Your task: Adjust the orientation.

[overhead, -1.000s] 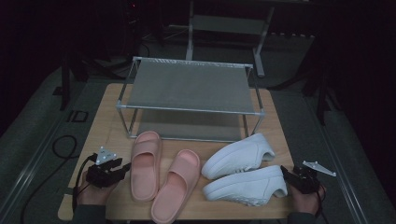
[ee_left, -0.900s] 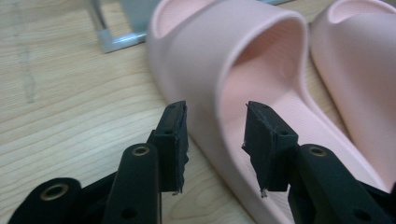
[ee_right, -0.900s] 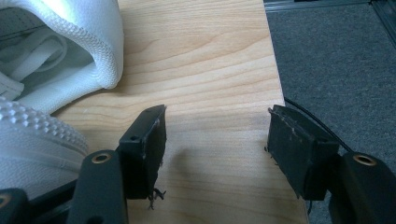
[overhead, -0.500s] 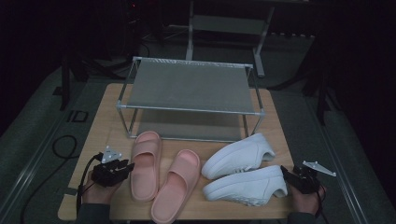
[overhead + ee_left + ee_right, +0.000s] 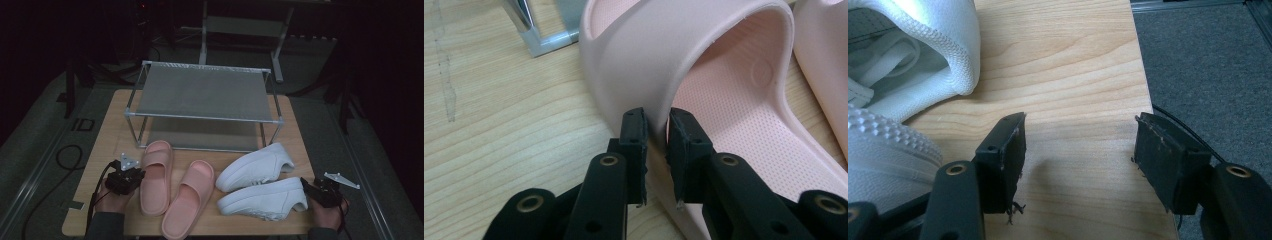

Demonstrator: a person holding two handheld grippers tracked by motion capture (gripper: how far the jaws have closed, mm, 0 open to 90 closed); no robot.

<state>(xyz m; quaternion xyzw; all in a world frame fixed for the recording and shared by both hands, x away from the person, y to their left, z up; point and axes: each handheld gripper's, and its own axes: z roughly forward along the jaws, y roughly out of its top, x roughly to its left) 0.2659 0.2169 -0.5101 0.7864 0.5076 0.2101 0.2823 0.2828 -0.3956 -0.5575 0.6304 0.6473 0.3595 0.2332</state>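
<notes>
We count two pink slippers (image 5: 172, 195) at near left, two white sneakers (image 5: 260, 185) at near right, one metal rack (image 5: 202, 105) at the far side, on one wooden table (image 5: 107, 135).

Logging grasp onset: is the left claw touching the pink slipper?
Touching. The left gripper view shows the left claw closed on the slipper strap's edge, both jaws pressed against it.

My right gripper (image 5: 1079, 145) hangs low over the wooden table (image 5: 1068, 65) with its two black jaws spread wide and nothing between them but bare wood grain. The heel of one white sneaker (image 5: 923, 45) sits at the upper left, its padded collar facing me. A second white sneaker (image 5: 883, 155), pebbled in texture, lies just beside my left jaw. Grey carpet (image 5: 1208, 65) runs past the table edge.
</notes>
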